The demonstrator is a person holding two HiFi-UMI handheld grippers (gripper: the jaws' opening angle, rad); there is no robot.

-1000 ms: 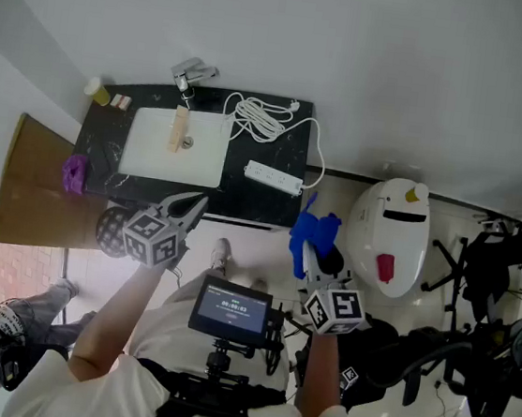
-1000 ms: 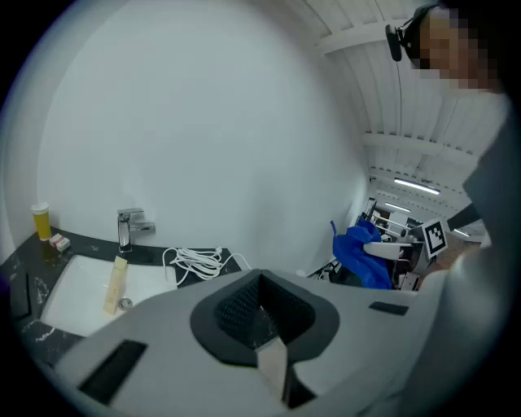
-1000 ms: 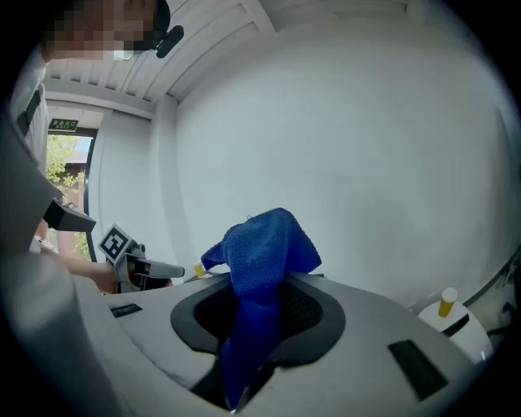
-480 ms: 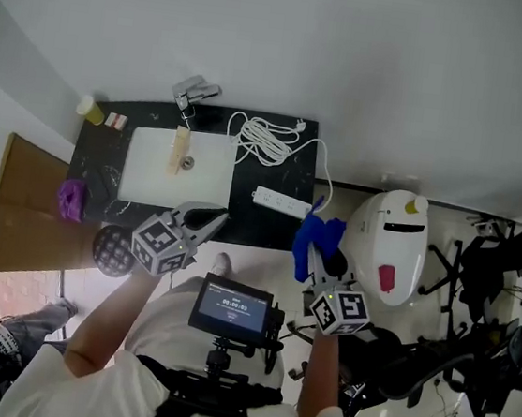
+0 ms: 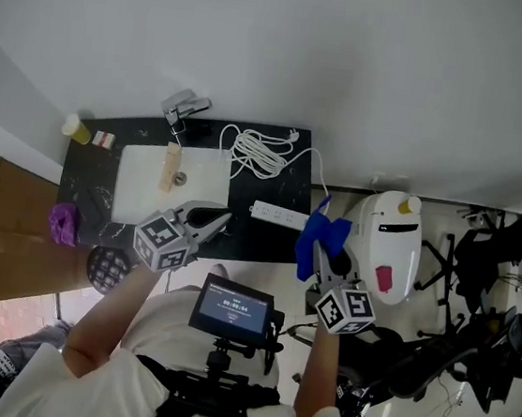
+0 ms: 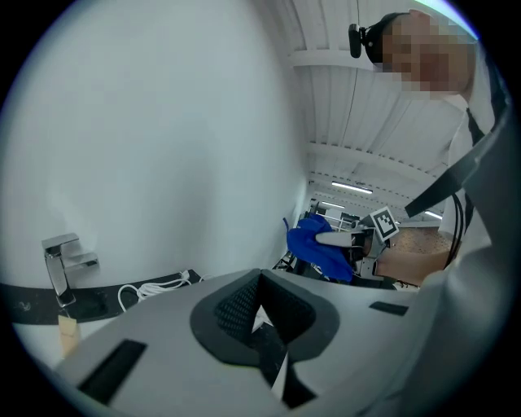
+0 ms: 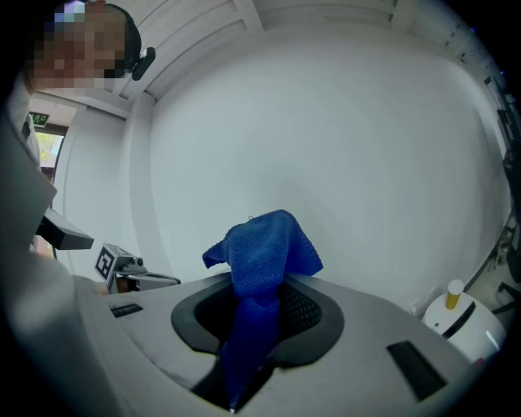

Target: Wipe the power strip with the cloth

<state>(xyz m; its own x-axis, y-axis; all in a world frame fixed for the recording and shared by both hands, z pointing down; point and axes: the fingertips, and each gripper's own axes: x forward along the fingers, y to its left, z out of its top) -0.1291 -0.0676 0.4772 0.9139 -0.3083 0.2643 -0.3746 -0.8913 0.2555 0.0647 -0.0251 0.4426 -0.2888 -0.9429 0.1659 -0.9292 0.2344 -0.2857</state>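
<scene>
Head view: right gripper [image 7: 256,326] clamps the limp blue cloth [image 5: 319,238]; left gripper [image 6: 262,322] is closed on nothing.
Judged: power strip [image 5: 277,215], at cloth's 9 o'clock, is light, rigid and may slide; steady one end.

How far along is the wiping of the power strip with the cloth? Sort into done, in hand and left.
Done: the blue cloth is clamped in the right gripper. In hand: that gripper hangs by the right end of the power strip; contact cannot be told. Left: the wiping itself; the left gripper is shut and empty.
</scene>
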